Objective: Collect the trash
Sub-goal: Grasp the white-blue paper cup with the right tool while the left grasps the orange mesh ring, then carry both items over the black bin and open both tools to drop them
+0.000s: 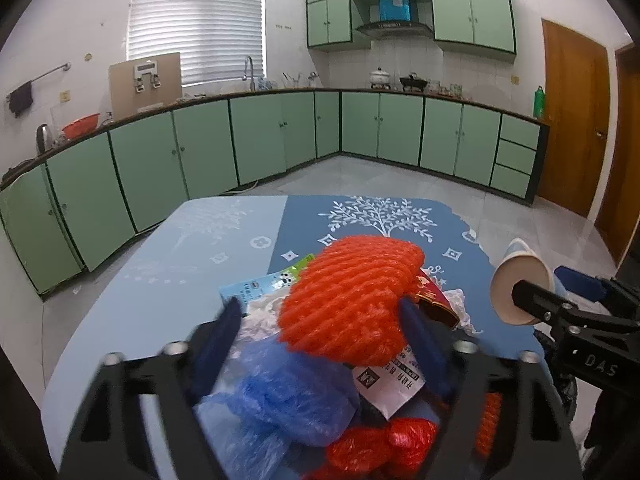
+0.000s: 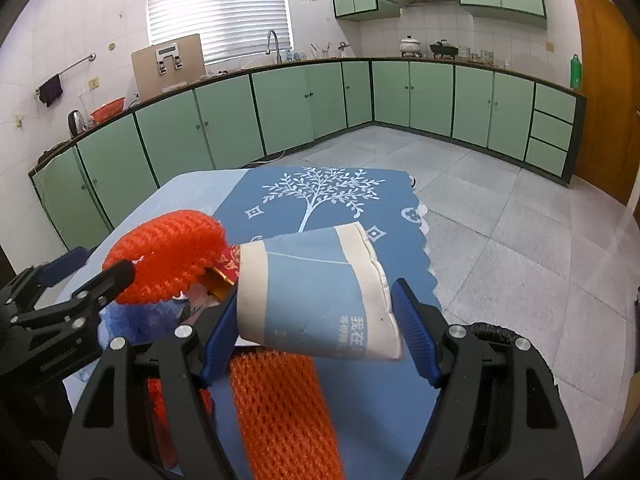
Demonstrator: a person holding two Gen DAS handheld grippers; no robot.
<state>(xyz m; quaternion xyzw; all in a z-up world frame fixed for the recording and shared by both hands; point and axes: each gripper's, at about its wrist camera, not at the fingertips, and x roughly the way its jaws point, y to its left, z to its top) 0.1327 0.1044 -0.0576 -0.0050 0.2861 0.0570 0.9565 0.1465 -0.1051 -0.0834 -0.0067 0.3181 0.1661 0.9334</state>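
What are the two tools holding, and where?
Right tool grips the paper cup across its sides. Left tool closes around the orange foam net; firm hold unclear.

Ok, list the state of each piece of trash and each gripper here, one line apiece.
Blue-and-white paper cup: on its side, squashed, clamped in the right gripper.
Orange foam net sleeve: between the left gripper's fingers; grip unclear.
Crumpled blue plastic bag: lying in the pile.
Red plastic bag: knotted, lying.
Blue patterned tablecloth: spread flat.
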